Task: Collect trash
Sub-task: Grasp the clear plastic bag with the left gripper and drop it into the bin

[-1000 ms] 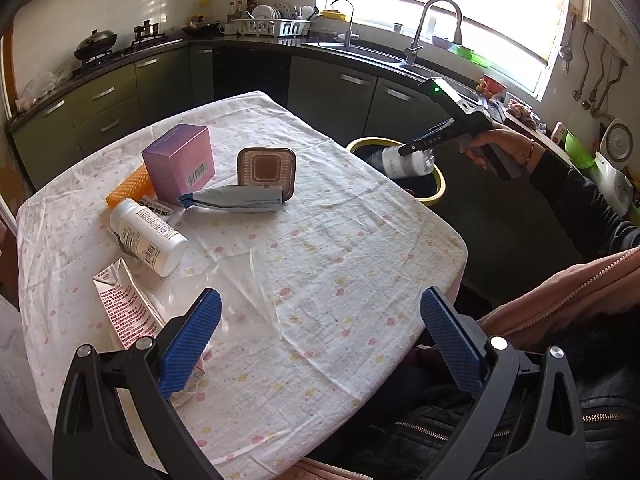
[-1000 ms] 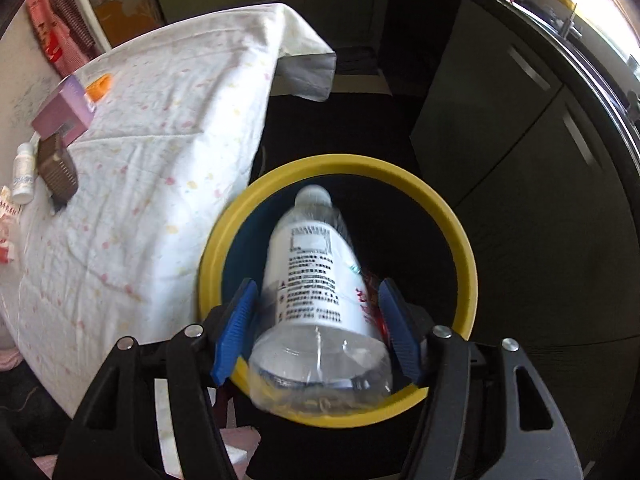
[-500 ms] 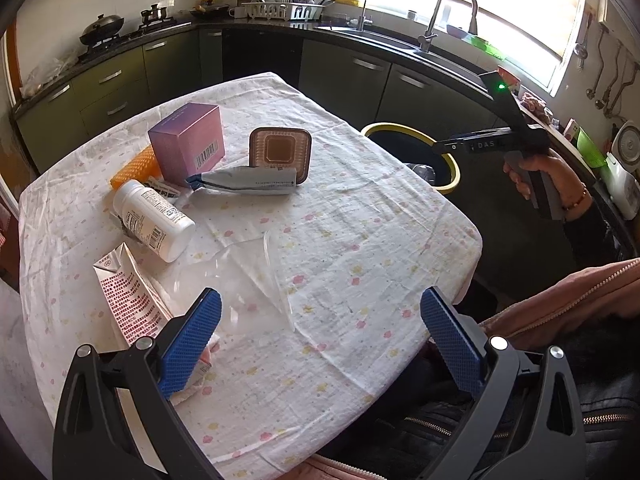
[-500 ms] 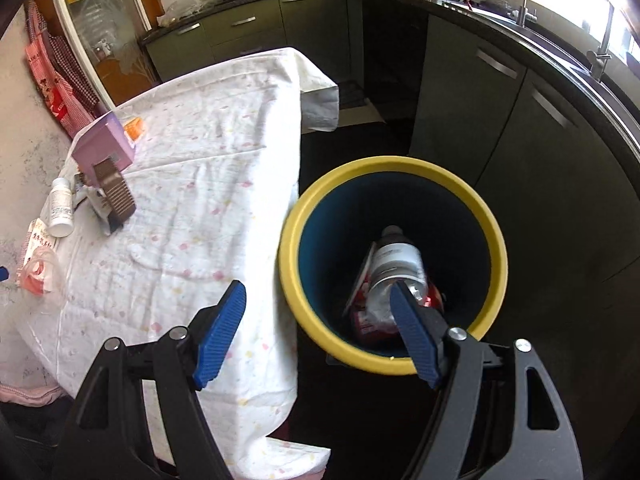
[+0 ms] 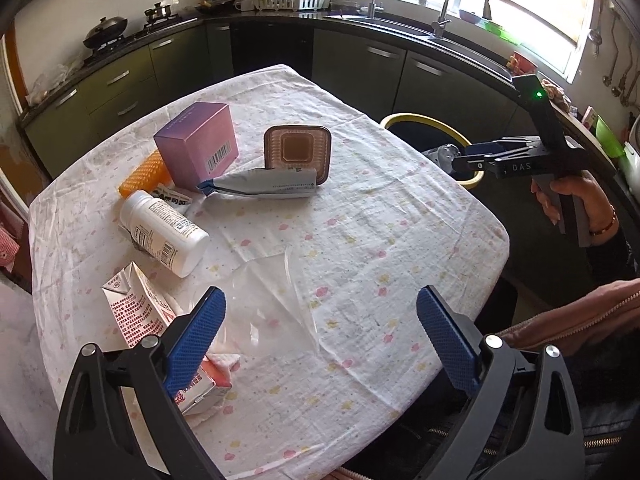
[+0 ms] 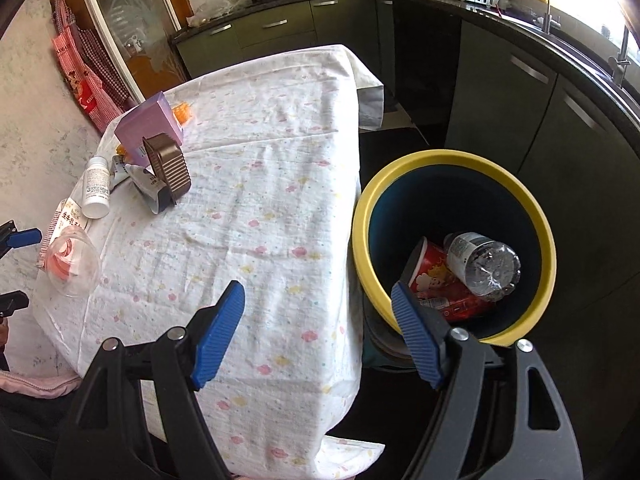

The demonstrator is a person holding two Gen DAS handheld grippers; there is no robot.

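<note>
Trash is split between the bench (image 5: 360, 216) and the yellow-rimmed bin (image 6: 460, 160) just beside its edge. Your right gripper (image 6: 316, 332) hangs above the gap between bench and bin, jaws wide and empty. Inside the bin, a clear plastic bottle (image 6: 482, 262) lies on a red cup (image 6: 430, 276).

Your left gripper (image 5: 320, 340) hovers over the near part of the bench, jaws wide, nothing between the pads. A clear plastic cup (image 5: 276, 304) lies on its side directly ahead of it. A crushed milk carton (image 5: 136, 312) lies at the left finger; contact cannot be determined.

Items on the far left of the bench:
- White pill bottle (image 5: 164, 232), lying on its side.
- Purple box (image 5: 198, 144), upright, with an orange item (image 5: 146, 174) beside it.
- Brown square tray (image 5: 298, 150), tilted on edge.
- Flattened tube (image 5: 260, 184), lying against the tray.

A floral cloth covers the bench.
</note>
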